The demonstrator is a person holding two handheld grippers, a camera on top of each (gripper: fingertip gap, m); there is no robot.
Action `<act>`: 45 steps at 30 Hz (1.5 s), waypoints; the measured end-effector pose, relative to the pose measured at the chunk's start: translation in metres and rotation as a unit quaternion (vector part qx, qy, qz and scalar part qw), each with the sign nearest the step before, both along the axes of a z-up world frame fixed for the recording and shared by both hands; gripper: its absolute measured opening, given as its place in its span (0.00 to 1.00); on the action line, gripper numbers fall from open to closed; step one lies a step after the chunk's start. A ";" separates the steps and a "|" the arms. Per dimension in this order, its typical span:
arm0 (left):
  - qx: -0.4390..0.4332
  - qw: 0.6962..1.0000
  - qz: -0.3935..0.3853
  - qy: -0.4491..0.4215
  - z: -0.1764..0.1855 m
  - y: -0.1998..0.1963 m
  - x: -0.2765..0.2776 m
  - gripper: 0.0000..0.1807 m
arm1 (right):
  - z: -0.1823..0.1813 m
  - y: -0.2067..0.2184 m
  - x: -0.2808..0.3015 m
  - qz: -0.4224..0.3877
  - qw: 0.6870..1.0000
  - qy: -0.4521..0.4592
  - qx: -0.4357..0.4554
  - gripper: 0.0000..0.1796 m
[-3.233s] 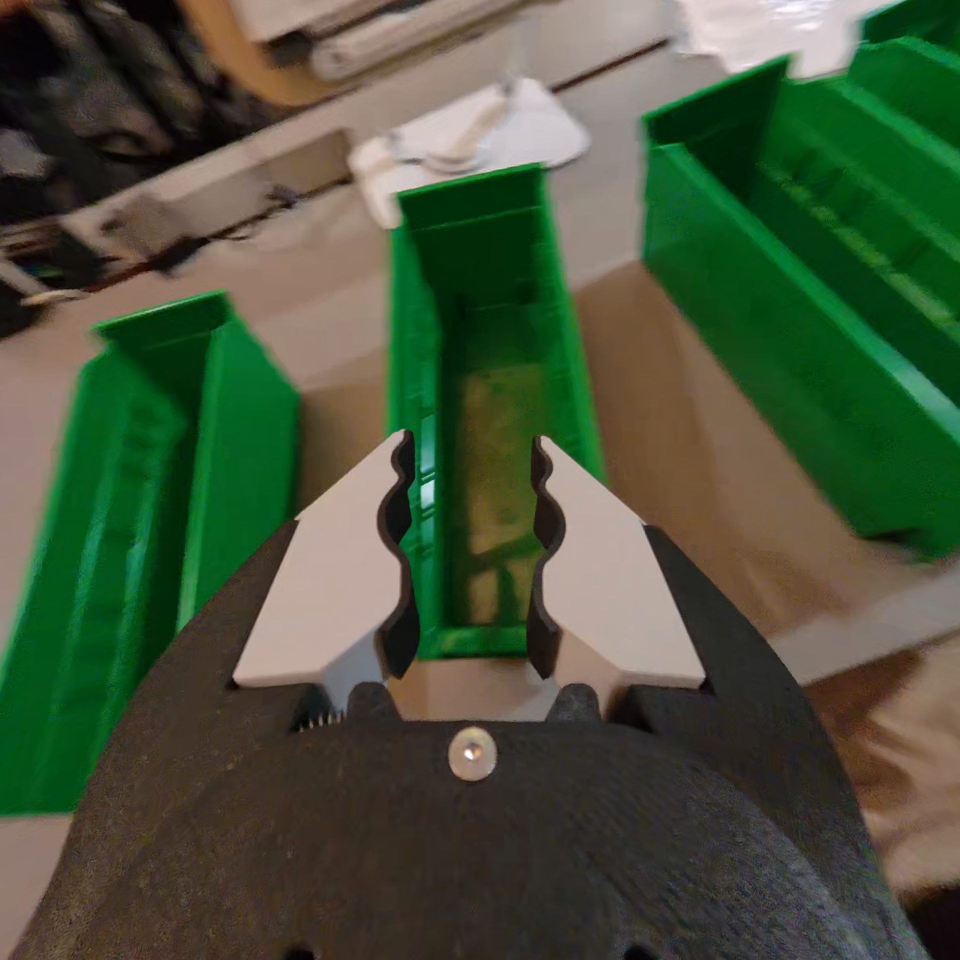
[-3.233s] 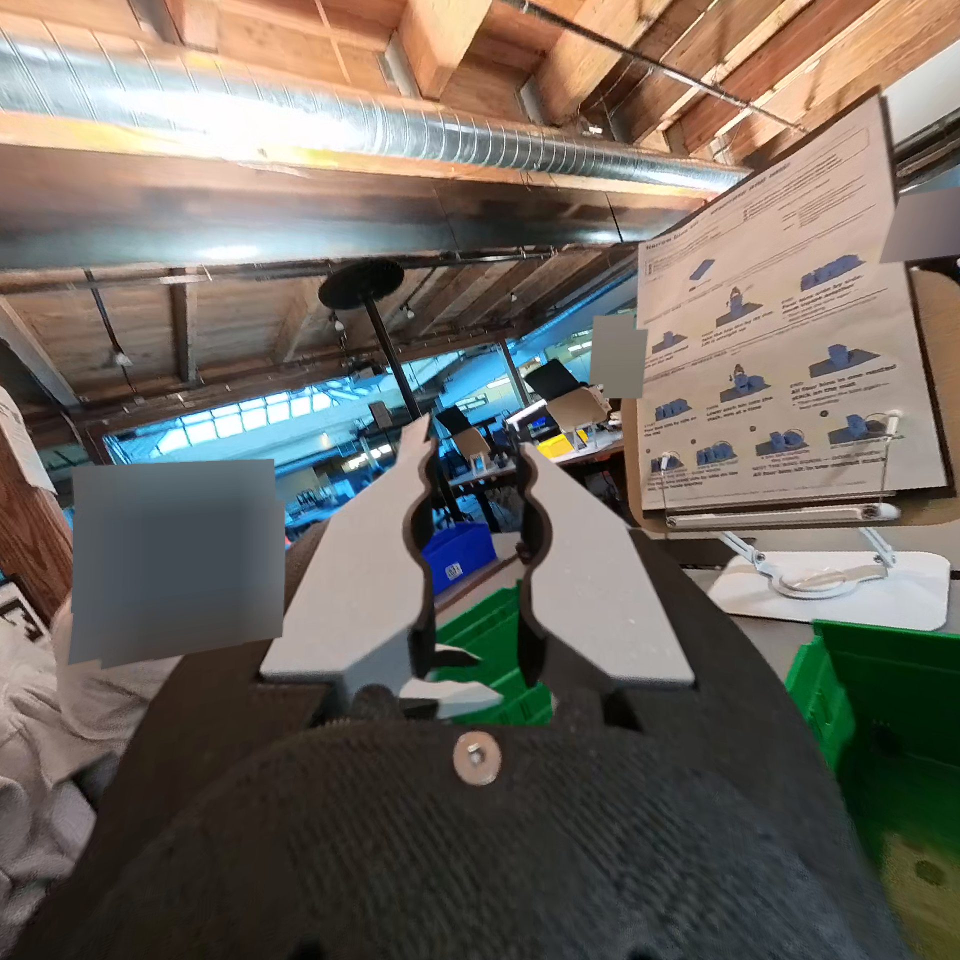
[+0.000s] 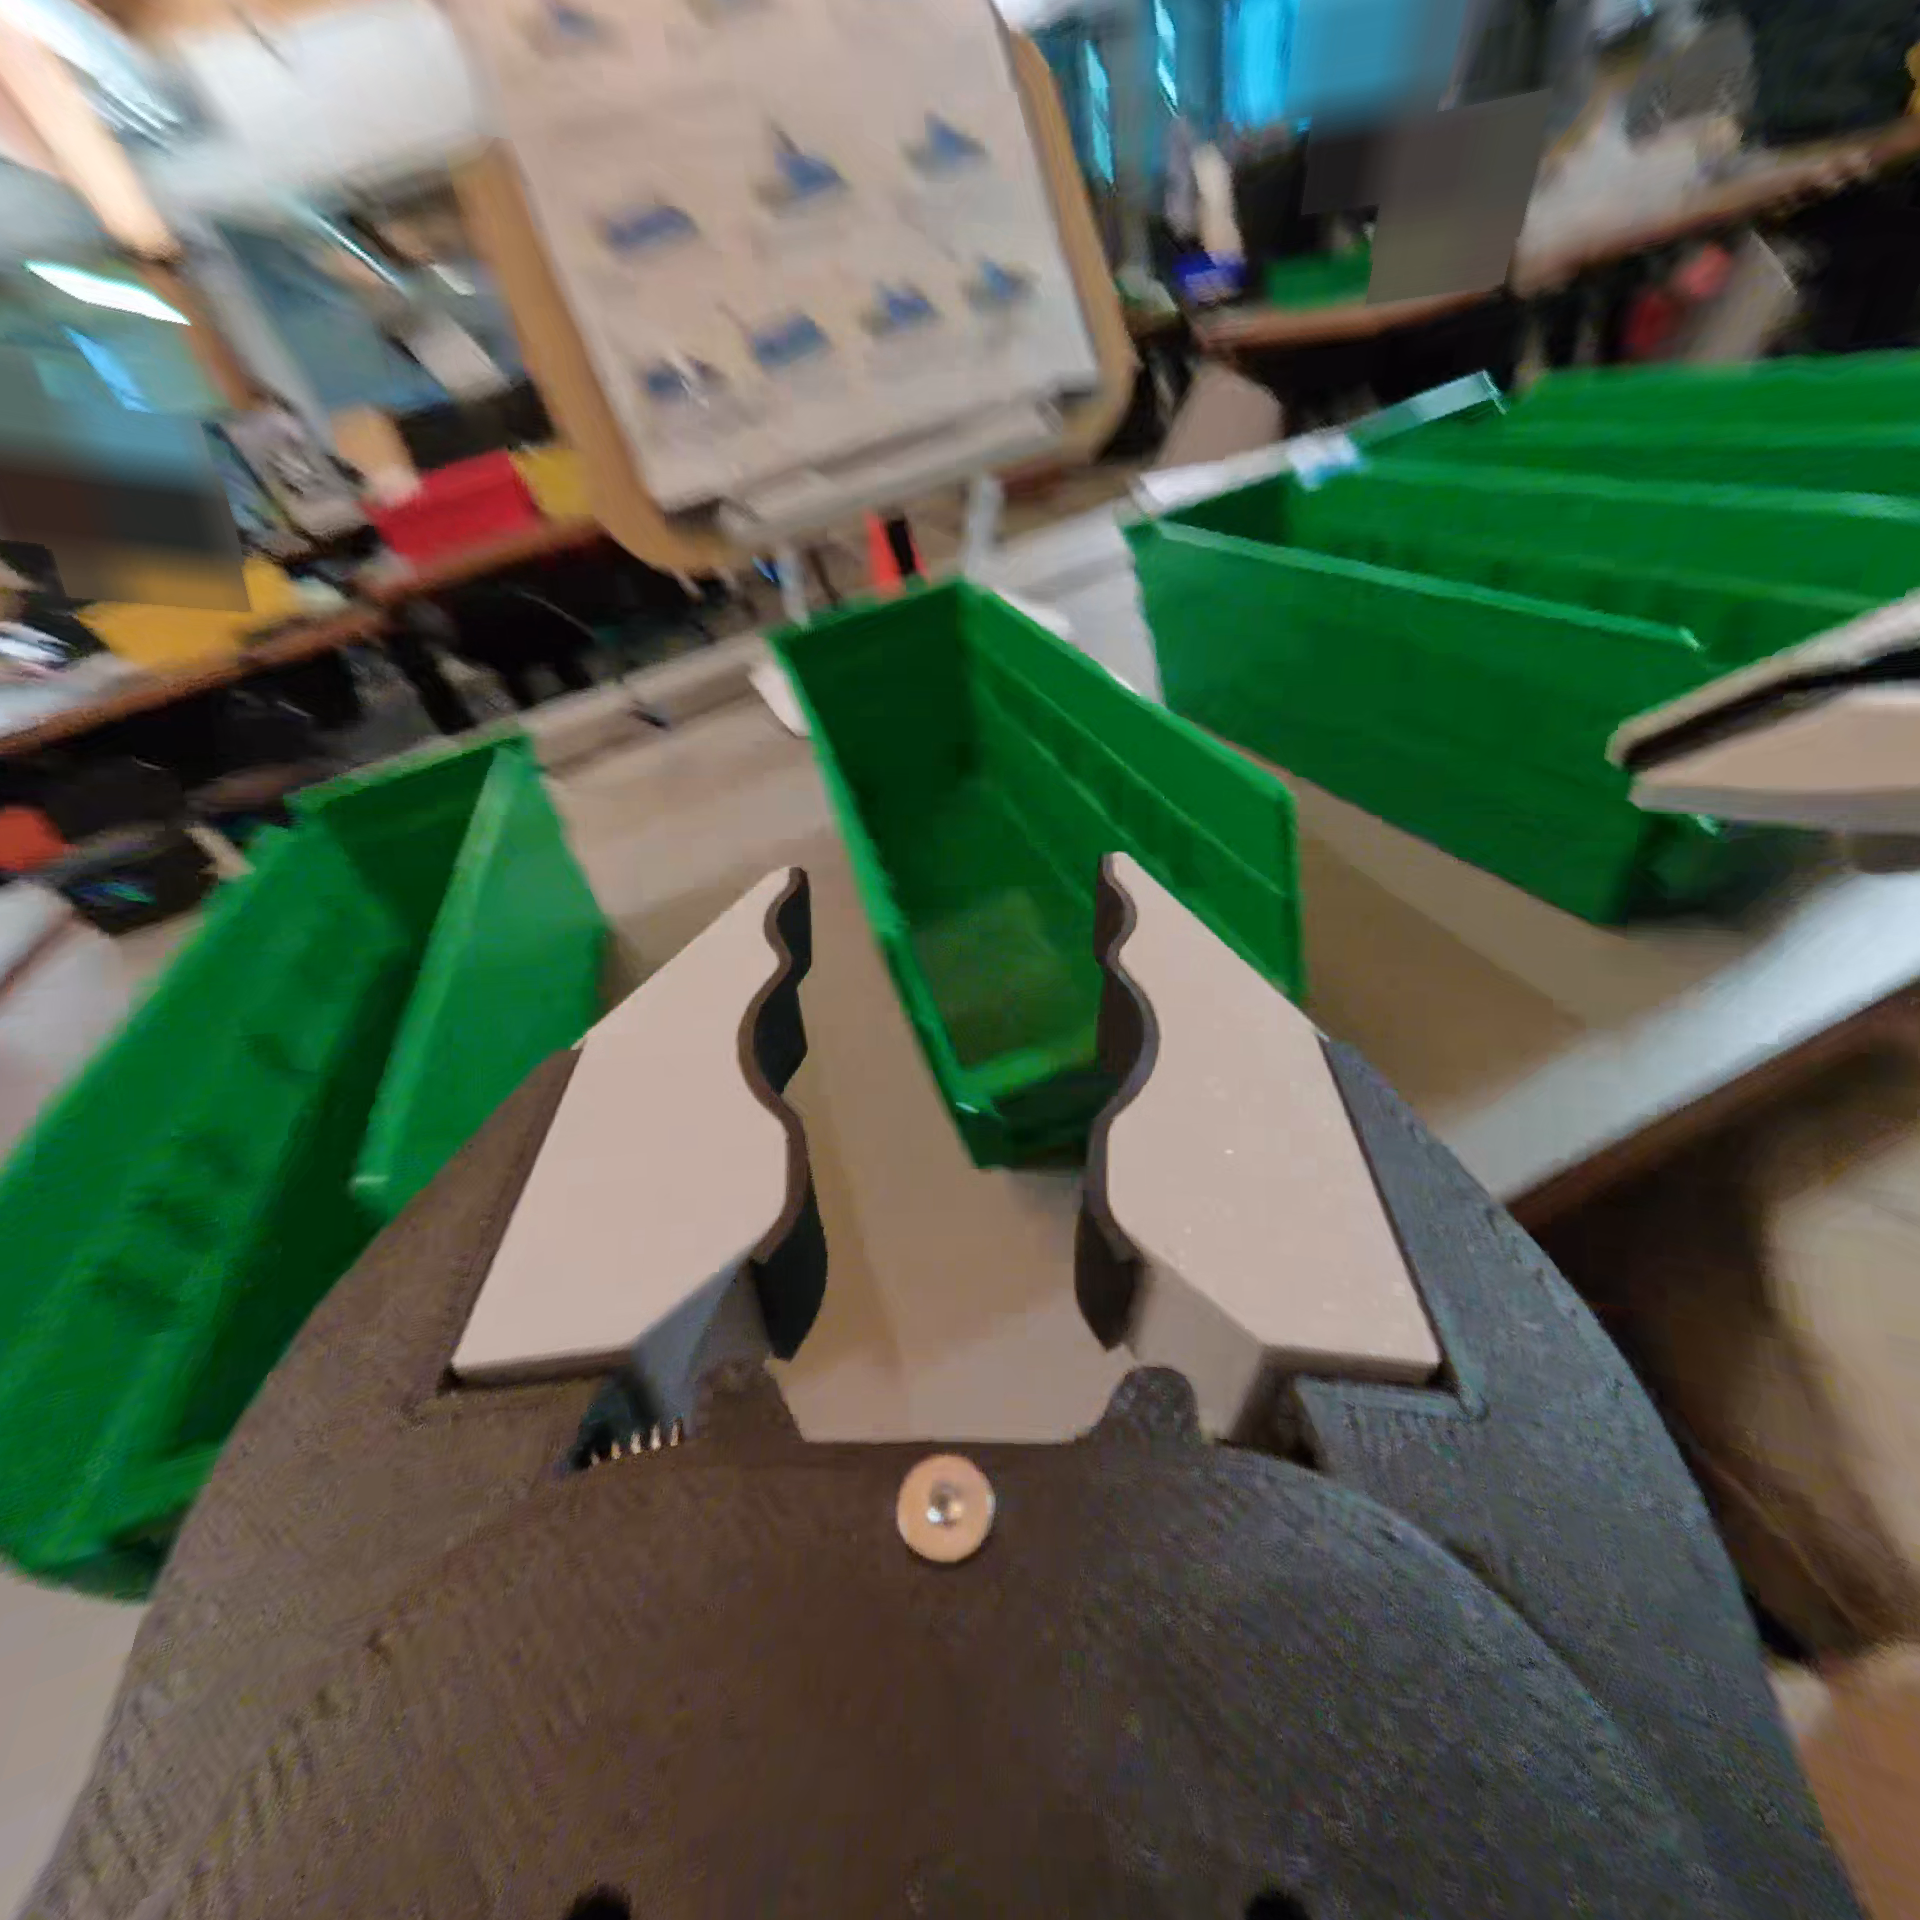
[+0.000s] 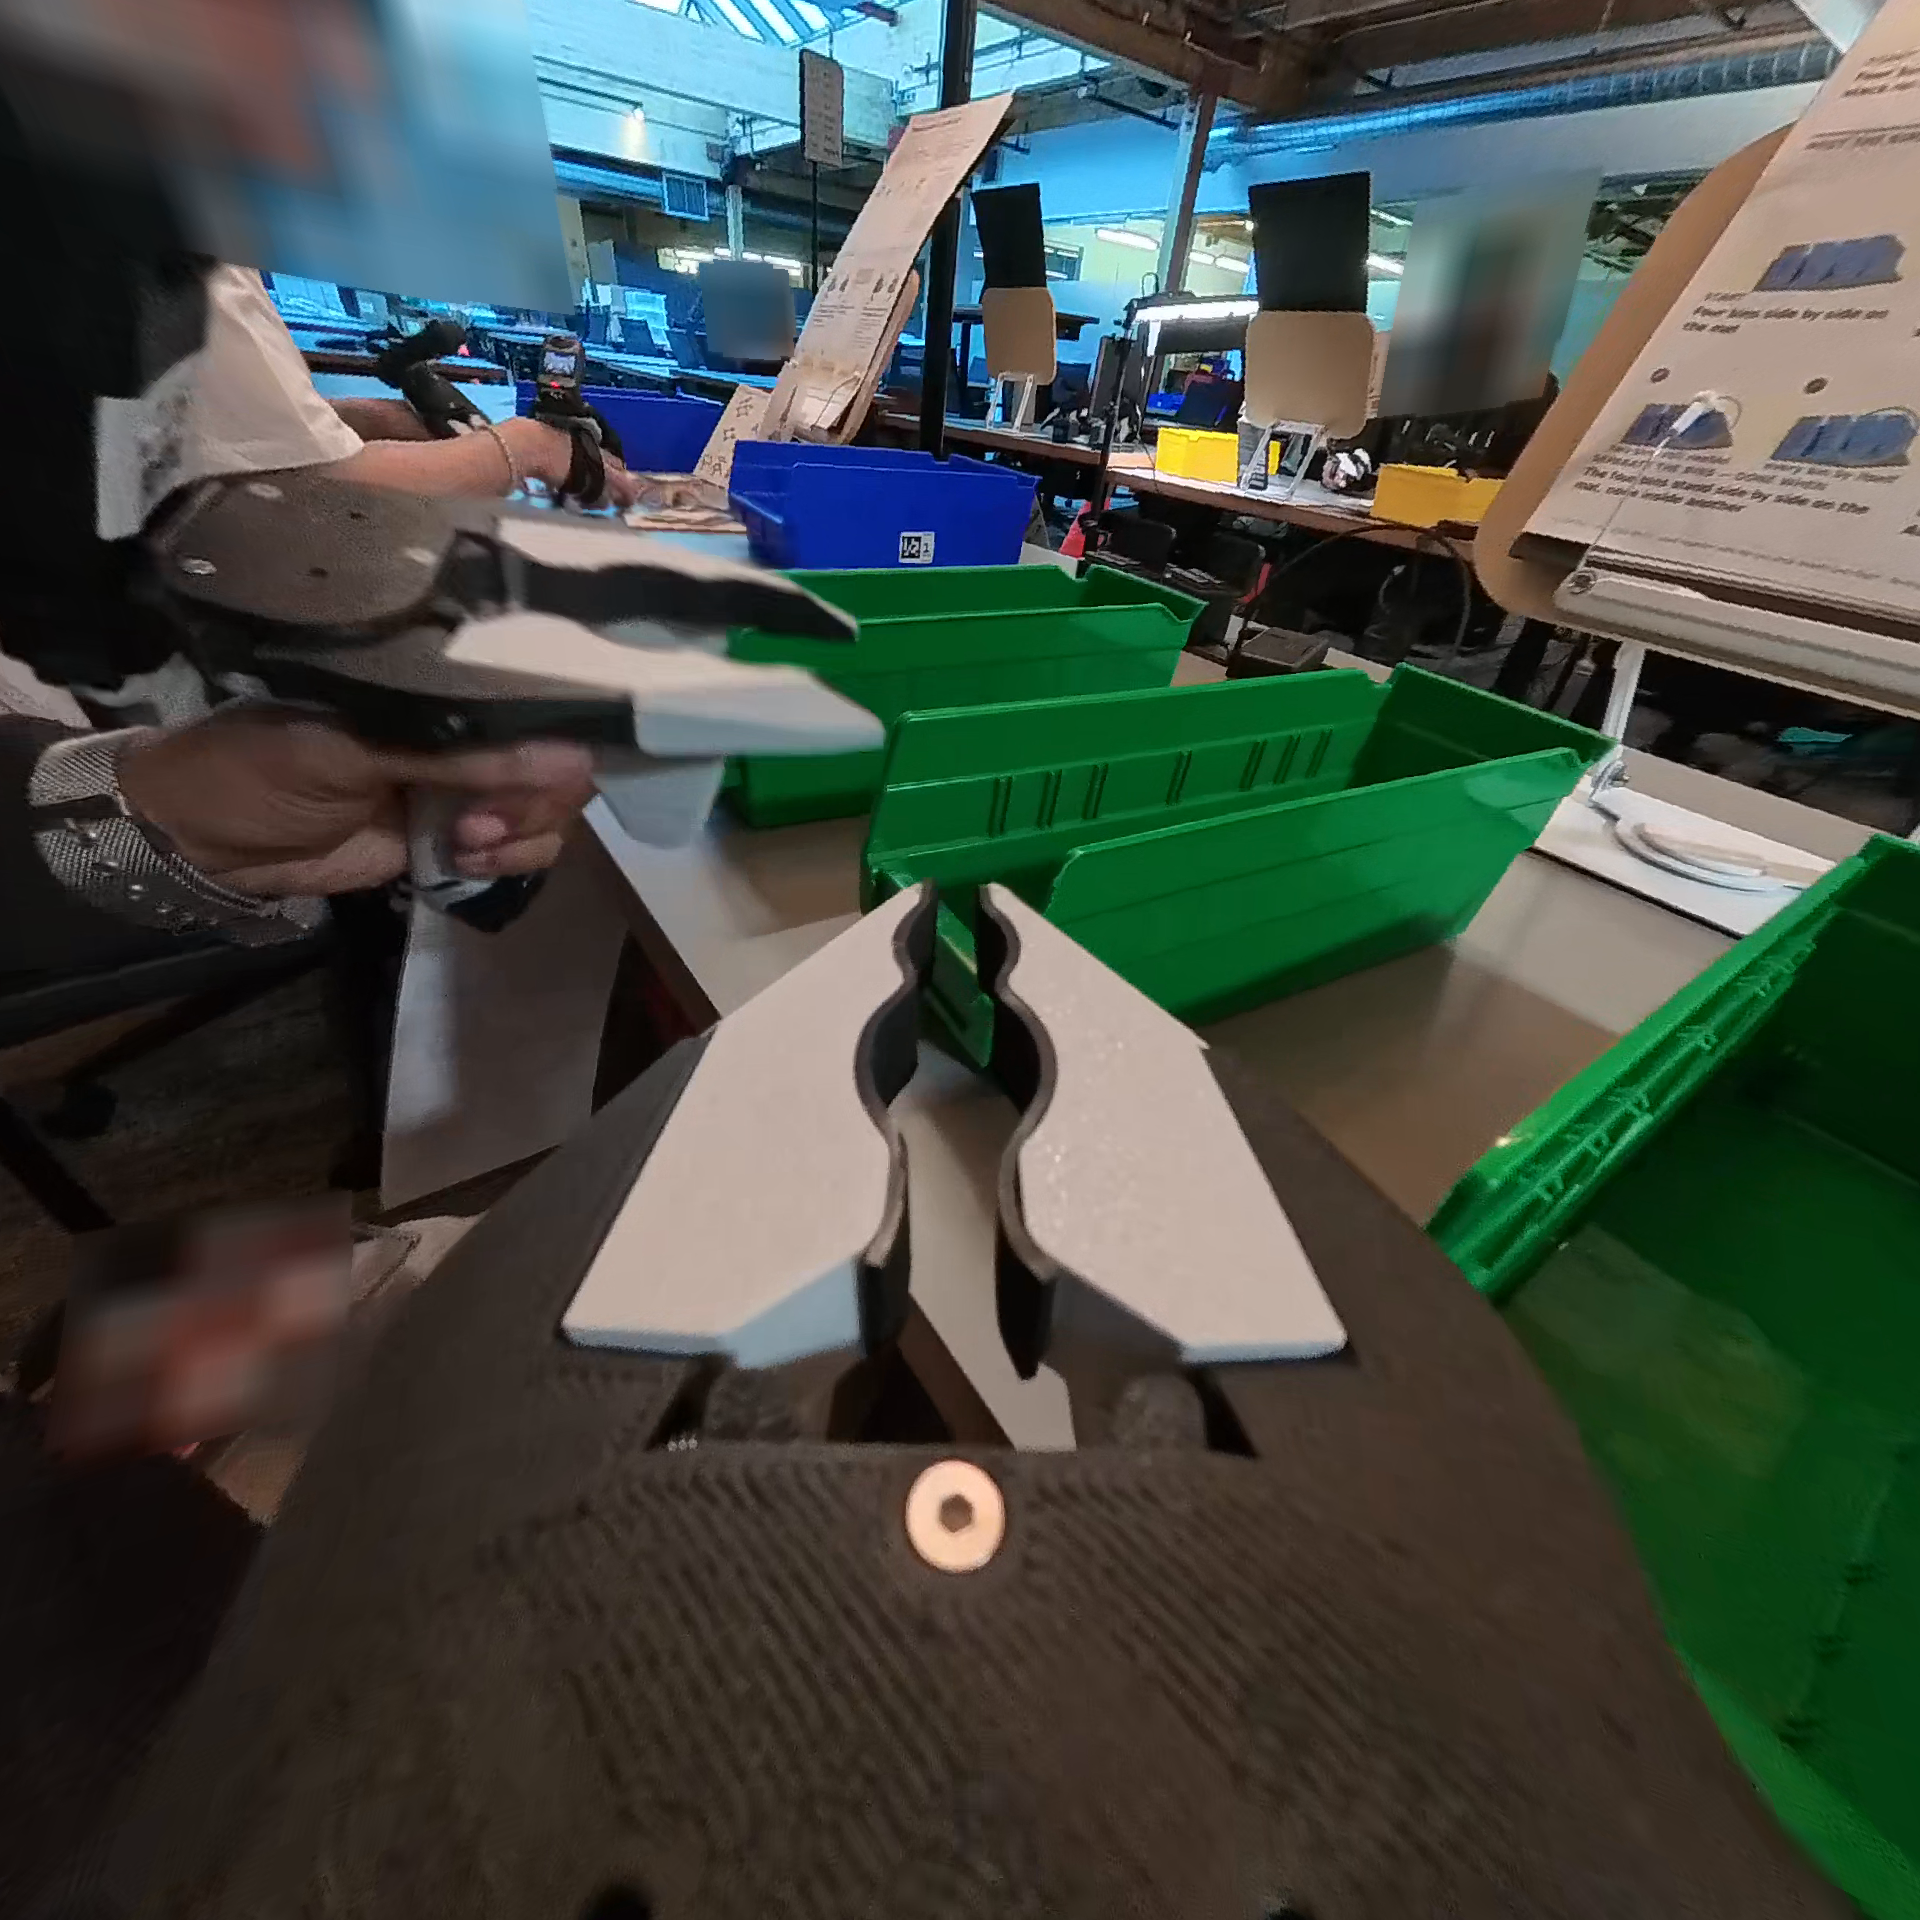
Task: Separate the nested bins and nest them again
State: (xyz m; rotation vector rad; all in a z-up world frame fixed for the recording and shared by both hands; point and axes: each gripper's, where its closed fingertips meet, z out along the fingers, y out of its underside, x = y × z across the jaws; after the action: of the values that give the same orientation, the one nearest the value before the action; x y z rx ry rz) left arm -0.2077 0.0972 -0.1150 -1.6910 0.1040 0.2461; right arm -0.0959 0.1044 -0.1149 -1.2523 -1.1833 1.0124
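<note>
Green bins apart on table

Long green plastic bins sit separately on the grey table, none nested. Left gripper wide open, empty, near the middle bin's front end. Right gripper nearly closed, holding nothing, pointing at a bin's end.

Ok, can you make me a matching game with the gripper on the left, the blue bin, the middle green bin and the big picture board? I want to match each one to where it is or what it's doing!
Things:
1. left gripper
2. blue bin
3. middle green bin
4. picture board

Clues:
A. propped up on a stand at the back of the table
B. jaws wide open, holding nothing
C. on another table, farther back
D. sitting on the near table, empty inside

Pairs: 1-B, 2-C, 3-D, 4-A
</note>
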 end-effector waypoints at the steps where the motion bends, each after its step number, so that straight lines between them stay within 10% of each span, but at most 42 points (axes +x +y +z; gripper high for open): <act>1: -0.029 1.000 0.005 -0.007 -0.012 0.004 0.002 0.32 | -0.001 -0.001 -0.001 0.000 1.000 -0.002 0.004 0.03; 45: -0.038 0.996 0.071 0.038 -0.025 0.067 -0.027 0.04 | -0.004 0.035 0.045 -0.119 0.993 0.001 0.001 0.00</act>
State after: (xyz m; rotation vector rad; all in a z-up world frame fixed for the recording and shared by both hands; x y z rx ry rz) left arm -0.2344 0.1638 -0.1401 -1.7681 0.0509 0.4175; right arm -0.0504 0.1396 -0.1186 -1.3543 -1.0052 0.8350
